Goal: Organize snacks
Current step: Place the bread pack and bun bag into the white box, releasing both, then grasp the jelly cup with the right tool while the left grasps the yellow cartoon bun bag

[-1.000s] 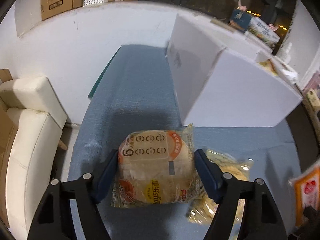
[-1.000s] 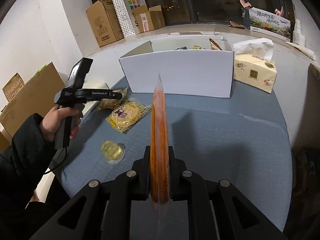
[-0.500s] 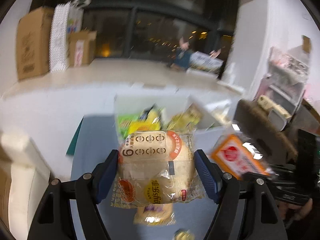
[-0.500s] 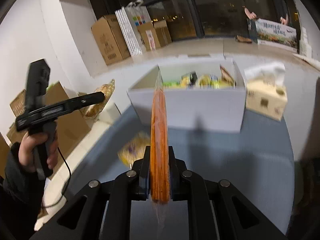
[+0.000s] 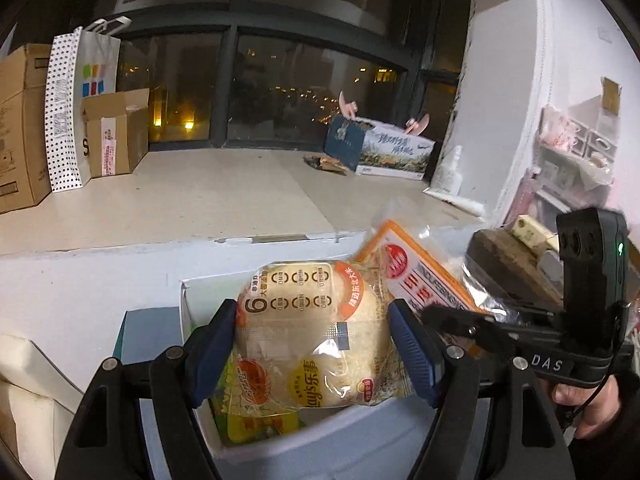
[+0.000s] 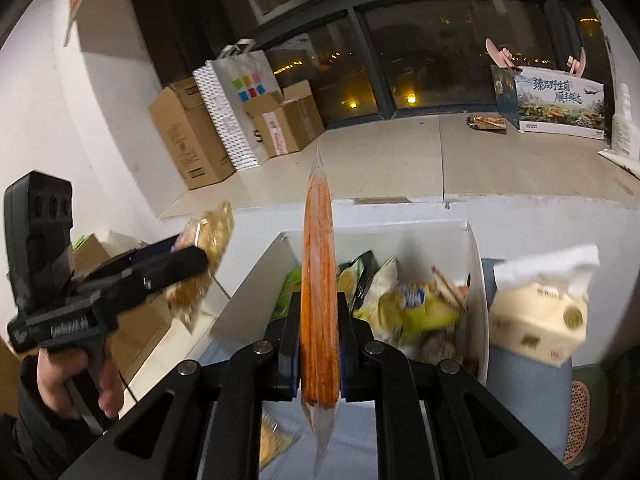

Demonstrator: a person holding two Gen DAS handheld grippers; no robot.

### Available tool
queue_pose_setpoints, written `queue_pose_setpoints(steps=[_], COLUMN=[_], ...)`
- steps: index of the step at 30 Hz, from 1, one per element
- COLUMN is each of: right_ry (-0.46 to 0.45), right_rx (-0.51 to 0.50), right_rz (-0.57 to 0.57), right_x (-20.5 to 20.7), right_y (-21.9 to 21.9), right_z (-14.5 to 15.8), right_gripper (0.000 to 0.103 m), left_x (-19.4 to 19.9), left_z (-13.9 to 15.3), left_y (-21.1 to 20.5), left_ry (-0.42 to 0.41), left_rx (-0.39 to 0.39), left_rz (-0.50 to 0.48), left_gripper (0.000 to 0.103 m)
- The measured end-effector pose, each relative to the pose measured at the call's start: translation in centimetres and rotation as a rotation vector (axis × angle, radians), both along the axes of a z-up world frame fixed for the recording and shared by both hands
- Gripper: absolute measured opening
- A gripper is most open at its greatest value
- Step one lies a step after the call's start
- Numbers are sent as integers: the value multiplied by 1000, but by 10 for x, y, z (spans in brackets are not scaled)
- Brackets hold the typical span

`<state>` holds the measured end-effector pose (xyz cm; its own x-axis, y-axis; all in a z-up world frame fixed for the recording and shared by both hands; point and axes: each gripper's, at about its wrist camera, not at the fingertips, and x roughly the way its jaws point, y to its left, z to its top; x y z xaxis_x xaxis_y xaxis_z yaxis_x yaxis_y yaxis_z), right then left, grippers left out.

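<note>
My left gripper (image 5: 311, 354) is shut on a clear pack of round rice cakes (image 5: 304, 304), its blue pads pressing both sides. The pack hangs over the open white box (image 5: 320, 440), which holds several snack bags. My right gripper (image 6: 319, 344) is shut on a thin orange packet (image 6: 318, 260), seen edge-on and upright above the box's near left corner (image 6: 248, 296). In the left wrist view the orange packet (image 5: 416, 276) sits just right of the rice cakes, held by the right gripper (image 5: 438, 316). The right wrist view shows the left gripper (image 6: 192, 258) with its pack (image 6: 212, 232) at the left.
A tissue pack (image 6: 540, 320) stands right of the box on the blue tablecloth (image 6: 524, 400). A yellow snack bag (image 6: 276, 444) lies on the cloth below my right gripper. Cardboard boxes (image 6: 188, 140) and a paper bag (image 6: 236, 92) stand on the window ledge behind.
Both grippers rose from table height and swung towards the white box, each keeping its snack. The left one now hangs over the box's inside; the right one has closed in on its near edge.
</note>
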<state>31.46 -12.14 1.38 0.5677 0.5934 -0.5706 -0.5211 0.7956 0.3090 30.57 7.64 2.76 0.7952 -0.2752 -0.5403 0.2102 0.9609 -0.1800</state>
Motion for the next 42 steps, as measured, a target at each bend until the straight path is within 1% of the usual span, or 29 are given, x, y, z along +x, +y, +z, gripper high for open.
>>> queue_pose_setpoints(steps=[4,7,9,11,12,13,14,15,16,17,18,20,23,27,30,33,37,42], right_ry=[45,63,78,102,116,138,142,130,113,108,116,127,113,73,36,1,-40,-91], right_rx=[-21,-88,-114,-122,-118,-121,-136,-159,-183,-172,-158,-157,-144,-135,-124,-116,-103,-97], right_rz=[-12,-24,-28,-31,-28,-23,-37,-64,-90,-76,-64,-79,-94,-107,-117,-119,-109,-67], right_x=[40,65,76,85,88,91,92,91,90,89,88,88,82,66,50,27,-12,-72], right_y=[15,30,37,41,42,42,42,41,39,35,32,24,13,4,-3,-13,-23,-32], right_z=[-9,-22,-30,-39,-43,-49,-52,-55,-57,-58,-59,-60,-57,-46,-34,-24,-16,-18], right_gripper=[14,14,14,16,26,44,85,97,98,99,103,103,103,103,103,103,103,103], left_x=[32,45,51,58,61,62,61,61,61,60,59,55,46,30,9,-12,-50,-104], left_z=[-17,-28,-35,-47,-54,-58,-62,-64,-68,-70,-72,-73,-71,-63,-54,-47,-40,-40], left_y=[3,6,7,9,11,12,15,17,19,19,20,21,21,20,16,12,7,3], left_ry=[43,66,81,125,148,152,149,154,167,172,175,173,160,143,121,106,76,50], left_rx=[9,16,21,17,28,32,11,0,-9,-16,-22,-13,-15,-13,3,2,19,22], left_rz=[9,20,18,15,41,56,51,50,53,51,50,61,60,57,57,46,42,26], left_gripper=[80,80,80,85,94,103,103,103,103,103,103,103,103,103,103,103,103,103])
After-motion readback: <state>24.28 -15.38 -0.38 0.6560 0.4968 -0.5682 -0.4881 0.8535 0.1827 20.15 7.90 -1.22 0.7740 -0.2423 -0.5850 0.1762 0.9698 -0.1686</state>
